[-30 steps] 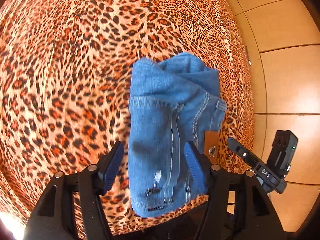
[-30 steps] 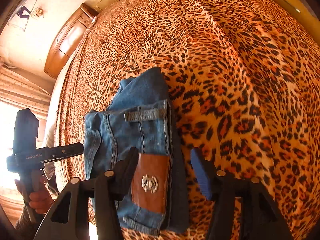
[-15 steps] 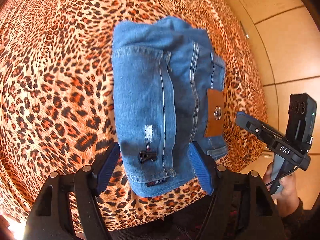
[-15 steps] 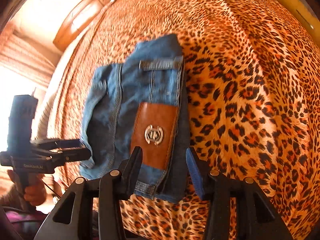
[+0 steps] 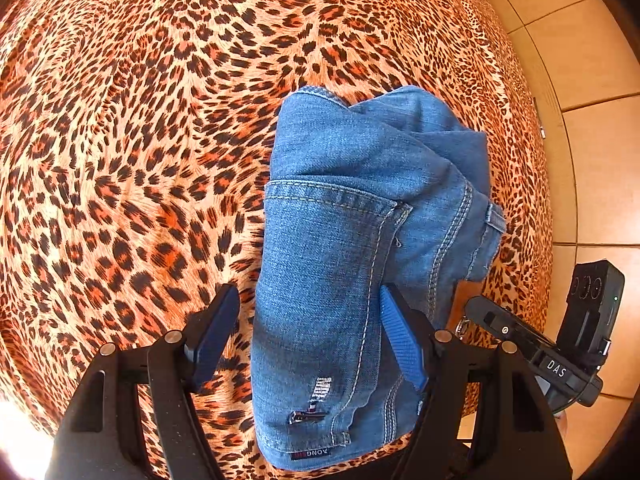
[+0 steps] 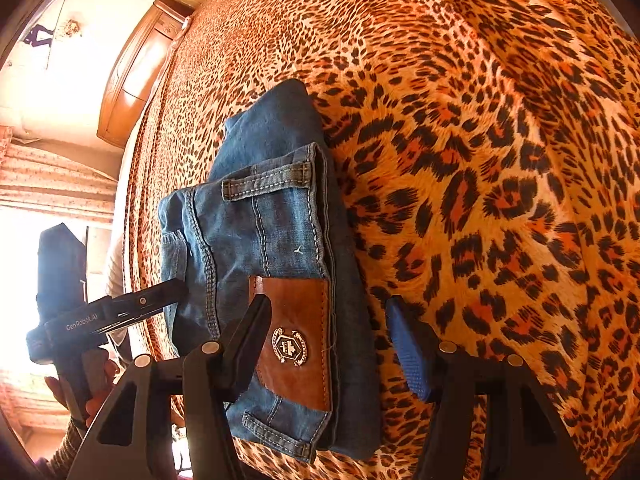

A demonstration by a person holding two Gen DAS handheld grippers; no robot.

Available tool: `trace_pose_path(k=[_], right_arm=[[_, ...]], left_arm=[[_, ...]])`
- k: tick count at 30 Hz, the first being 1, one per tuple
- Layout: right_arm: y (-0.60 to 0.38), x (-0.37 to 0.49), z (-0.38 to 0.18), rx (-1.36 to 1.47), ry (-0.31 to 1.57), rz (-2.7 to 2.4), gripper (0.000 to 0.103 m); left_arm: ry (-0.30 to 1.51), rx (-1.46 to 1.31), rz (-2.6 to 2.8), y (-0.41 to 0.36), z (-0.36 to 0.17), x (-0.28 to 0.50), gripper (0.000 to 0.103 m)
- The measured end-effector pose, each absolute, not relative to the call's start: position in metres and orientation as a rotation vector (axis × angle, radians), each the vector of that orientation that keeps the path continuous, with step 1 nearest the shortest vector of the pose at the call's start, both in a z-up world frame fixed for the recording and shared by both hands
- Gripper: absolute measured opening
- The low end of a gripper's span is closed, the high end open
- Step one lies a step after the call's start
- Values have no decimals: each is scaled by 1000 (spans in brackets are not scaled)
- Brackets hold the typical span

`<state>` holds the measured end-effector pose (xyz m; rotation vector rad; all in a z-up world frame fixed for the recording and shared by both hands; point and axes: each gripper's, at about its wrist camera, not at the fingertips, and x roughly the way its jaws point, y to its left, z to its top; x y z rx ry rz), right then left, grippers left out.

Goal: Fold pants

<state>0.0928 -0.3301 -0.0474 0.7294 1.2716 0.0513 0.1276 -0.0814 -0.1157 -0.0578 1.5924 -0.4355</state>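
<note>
The blue denim pants (image 5: 340, 264) lie folded into a compact bundle on the leopard-print bed cover (image 5: 132, 152), near its front edge. My left gripper (image 5: 308, 340) is open, its fingers straddling the bundle's near end with the back pocket. In the right wrist view the pants (image 6: 256, 236) show the waistband with a brown leather patch (image 6: 296, 340). My right gripper (image 6: 332, 344) is open over that patch end, jaws apart and holding nothing. Each gripper shows in the other's view: the right one (image 5: 532, 344), the left one (image 6: 100, 316).
The bed cover (image 6: 480, 160) spreads far beyond the pants. Tan floor tiles (image 5: 592, 160) lie past the bed's right edge. A wooden headboard (image 6: 136, 76) and a curtained bright window (image 6: 48, 192) stand at the far left in the right wrist view.
Both grippers moved forward again over the bundle's near end, after having drawn back from it half a second ago. The pants stayed in place and both grippers remain open.
</note>
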Motion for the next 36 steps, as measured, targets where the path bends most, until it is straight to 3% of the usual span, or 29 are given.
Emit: trace_pose_path(k=[11,21,36], right_arm=[[-281,132,-66,715,1293,143,103],[-255,128,-69,669,1236,119,103],[-260,143,-87,893,1232,135,102]], left_arm=[[1580,-23,-414,-100,-132,128,89],[1583,23,-447,-114,-138,124,103],[1620,47,-460,-123,-145,130,103]])
